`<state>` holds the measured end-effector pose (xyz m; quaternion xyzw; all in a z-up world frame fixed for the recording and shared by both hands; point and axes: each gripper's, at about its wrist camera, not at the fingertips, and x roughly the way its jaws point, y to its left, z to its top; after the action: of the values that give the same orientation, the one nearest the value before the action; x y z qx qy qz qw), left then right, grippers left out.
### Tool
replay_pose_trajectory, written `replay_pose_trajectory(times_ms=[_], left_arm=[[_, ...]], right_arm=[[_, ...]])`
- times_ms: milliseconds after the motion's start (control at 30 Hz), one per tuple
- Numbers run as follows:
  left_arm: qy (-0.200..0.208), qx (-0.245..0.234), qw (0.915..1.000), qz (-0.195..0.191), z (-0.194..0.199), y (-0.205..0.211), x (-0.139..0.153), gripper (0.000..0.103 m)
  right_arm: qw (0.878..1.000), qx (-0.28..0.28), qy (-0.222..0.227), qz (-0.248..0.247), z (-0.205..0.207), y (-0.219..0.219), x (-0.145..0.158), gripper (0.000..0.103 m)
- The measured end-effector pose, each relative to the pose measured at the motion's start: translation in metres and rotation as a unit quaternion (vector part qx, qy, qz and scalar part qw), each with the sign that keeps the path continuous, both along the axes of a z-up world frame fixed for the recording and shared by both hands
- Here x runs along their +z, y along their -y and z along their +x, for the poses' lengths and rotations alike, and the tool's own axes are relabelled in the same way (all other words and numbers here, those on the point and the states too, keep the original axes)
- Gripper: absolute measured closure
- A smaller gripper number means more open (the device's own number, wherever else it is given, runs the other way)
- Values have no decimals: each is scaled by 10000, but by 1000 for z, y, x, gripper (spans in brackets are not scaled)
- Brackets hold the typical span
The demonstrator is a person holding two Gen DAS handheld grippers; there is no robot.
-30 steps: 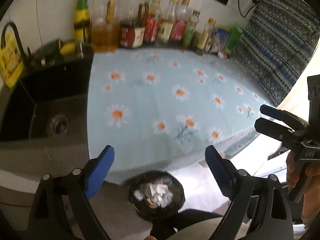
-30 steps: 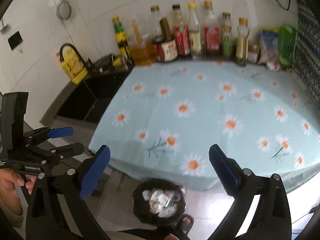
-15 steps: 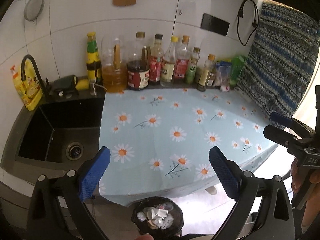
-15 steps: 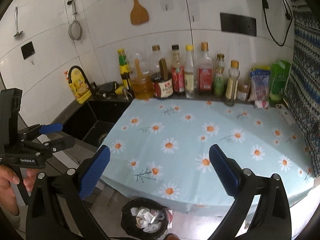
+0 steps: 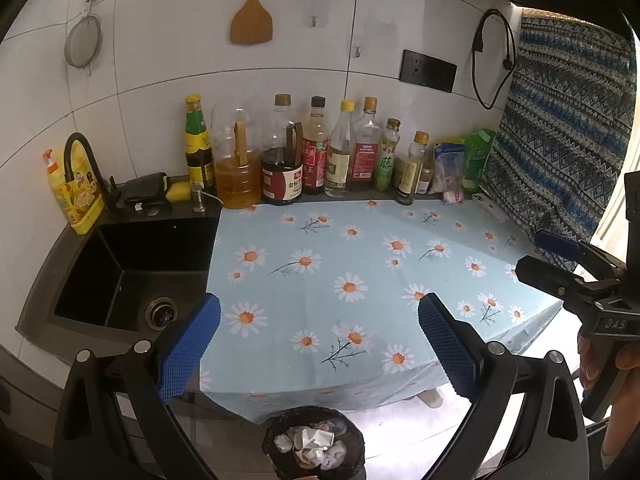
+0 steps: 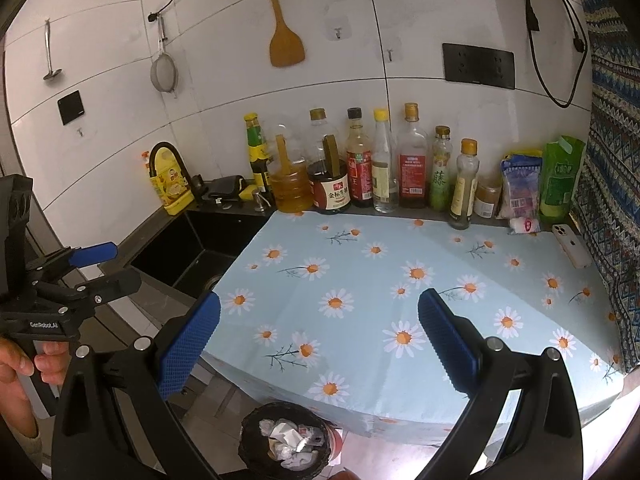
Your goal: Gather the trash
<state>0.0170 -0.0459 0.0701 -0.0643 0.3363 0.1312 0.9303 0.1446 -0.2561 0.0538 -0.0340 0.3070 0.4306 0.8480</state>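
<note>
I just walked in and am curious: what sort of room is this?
Most likely a home kitchen. A black sink sits beside a counter under a daisy cloth, sauce and oil bottles line the tiled wall, and a wooden spatula hangs above them.

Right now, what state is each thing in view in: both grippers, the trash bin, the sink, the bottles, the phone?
left gripper: jaws open, empty
right gripper: jaws open, empty
trash bin: on floor, holds crumpled trash
sink: no water visible
bottles: upright, capped
phone: lying flat on daisy tablecloth
</note>
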Motion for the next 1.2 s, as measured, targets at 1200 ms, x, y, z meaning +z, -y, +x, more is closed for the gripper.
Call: replay_pose_trajectory(times_ms=[1200], left_arm=[[-30,64,9999,-95,-8,8,-10,7]], right_arm=[[10000,-44,-84,-26,-7,16,-7,5]])
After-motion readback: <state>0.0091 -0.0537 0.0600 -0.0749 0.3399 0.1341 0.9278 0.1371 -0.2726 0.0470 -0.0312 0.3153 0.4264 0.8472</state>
